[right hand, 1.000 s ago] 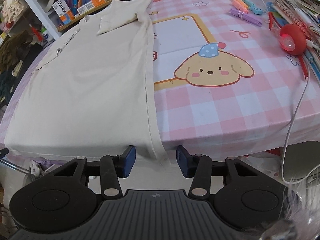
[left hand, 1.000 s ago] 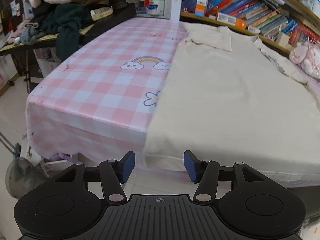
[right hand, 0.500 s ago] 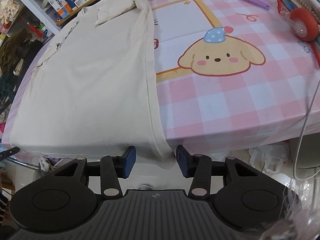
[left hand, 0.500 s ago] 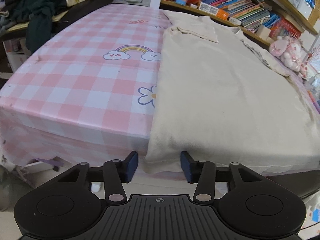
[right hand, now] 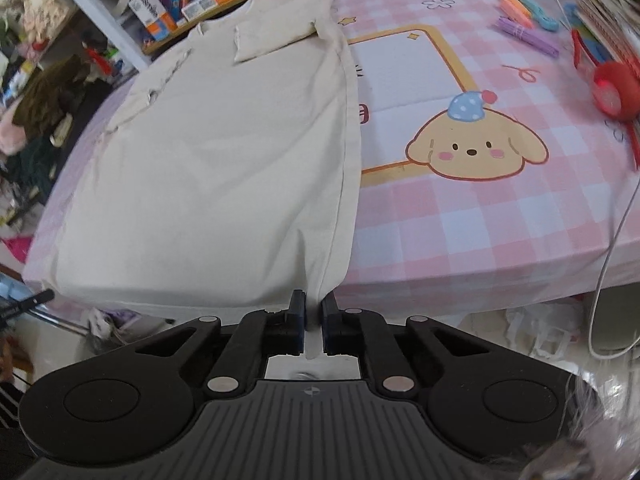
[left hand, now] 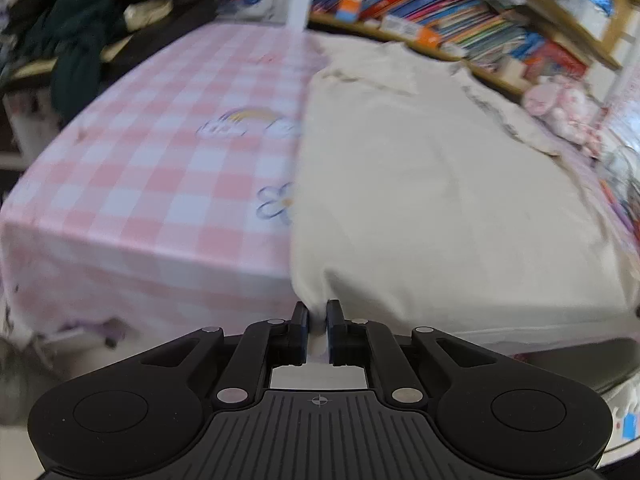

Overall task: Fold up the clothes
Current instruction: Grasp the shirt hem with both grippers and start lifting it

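A cream shirt (left hand: pixel 420 184) lies flat on the pink checked table, its sleeves folded in and its hem hanging over the near edge. It also shows in the right wrist view (right hand: pixel 224 168). My left gripper (left hand: pixel 318 316) is shut on the hem's left corner. My right gripper (right hand: pixel 313 308) is shut on the hem's right corner. Both corners are pinched between the blue pads at the table's front edge.
The pink checked tablecloth (left hand: pixel 160 176) lies bare left of the shirt. To the shirt's right are a puppy print (right hand: pixel 476 148), a red round gadget (right hand: pixel 612 92), pens (right hand: pixel 524 20) and a white cable (right hand: pixel 616 240). Bookshelves (left hand: pixel 440 12) line the back; dark clothes (left hand: pixel 72 48) are piled far left.
Both grippers were open around the hem corners; now both have shut on them. The left view is blurred by motion.
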The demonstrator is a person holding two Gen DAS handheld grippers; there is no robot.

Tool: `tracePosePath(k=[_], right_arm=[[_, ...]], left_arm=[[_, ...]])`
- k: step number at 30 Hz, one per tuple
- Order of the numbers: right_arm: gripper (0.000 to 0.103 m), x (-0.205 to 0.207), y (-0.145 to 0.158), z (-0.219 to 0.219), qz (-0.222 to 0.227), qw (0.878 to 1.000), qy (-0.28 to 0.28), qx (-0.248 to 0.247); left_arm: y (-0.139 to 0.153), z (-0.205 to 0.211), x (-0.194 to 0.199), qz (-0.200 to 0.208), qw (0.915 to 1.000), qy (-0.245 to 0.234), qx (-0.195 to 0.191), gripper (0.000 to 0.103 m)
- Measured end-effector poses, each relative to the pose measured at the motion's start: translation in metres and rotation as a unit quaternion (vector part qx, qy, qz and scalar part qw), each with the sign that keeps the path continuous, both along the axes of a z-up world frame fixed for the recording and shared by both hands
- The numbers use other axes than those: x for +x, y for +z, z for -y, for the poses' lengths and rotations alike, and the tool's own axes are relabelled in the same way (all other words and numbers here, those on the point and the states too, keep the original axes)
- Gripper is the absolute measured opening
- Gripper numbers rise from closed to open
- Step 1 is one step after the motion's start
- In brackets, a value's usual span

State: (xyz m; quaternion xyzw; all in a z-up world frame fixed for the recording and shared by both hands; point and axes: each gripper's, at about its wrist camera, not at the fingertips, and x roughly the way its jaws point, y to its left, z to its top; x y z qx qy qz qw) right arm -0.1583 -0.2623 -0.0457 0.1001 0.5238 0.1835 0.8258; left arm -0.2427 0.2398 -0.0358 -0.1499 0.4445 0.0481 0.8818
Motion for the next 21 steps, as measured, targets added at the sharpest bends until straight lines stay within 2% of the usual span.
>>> tracePosePath(k=[3, 6, 13, 15, 16, 18, 21], right_arm=[[0.008, 0.004, -0.005, -0.002, -0.005, 1.0, -0.003, -0.013], [0.012, 0.006, -0.008, -0.001, -0.008, 1.0, -0.005, -0.014], [0.014, 0.012, -0.012, -0.002, -0.017, 1.0, 0.0, -0.016], [0.013, 0.012, -0.013, -0.001, -0.017, 1.0, 0.001, -0.014], [0.009, 0.012, -0.013, 0.0, -0.018, 1.0, 0.001, -0.012], [0.007, 0.011, -0.013, 0.001, -0.019, 1.0, 0.001, -0.011], [0.006, 0.008, -0.011, 0.002, -0.02, 0.999, 0.012, -0.024]], left_arm=[[-0.005, -0.011, 0.004, -0.011, 0.9995, 0.017, -0.023, 0.012], [-0.007, -0.012, 0.008, -0.013, 0.9995, 0.015, -0.025, 0.013], [-0.011, -0.011, 0.017, -0.022, 0.9994, -0.001, -0.025, 0.014], [-0.011, -0.01, 0.016, -0.022, 0.9994, -0.004, -0.026, 0.011], [-0.011, -0.01, 0.016, -0.025, 0.9994, -0.004, -0.026, 0.011], [-0.011, -0.009, 0.015, -0.03, 0.9992, -0.003, -0.025, 0.009], [-0.006, -0.004, 0.012, -0.031, 0.9994, -0.006, -0.016, 0.005]])
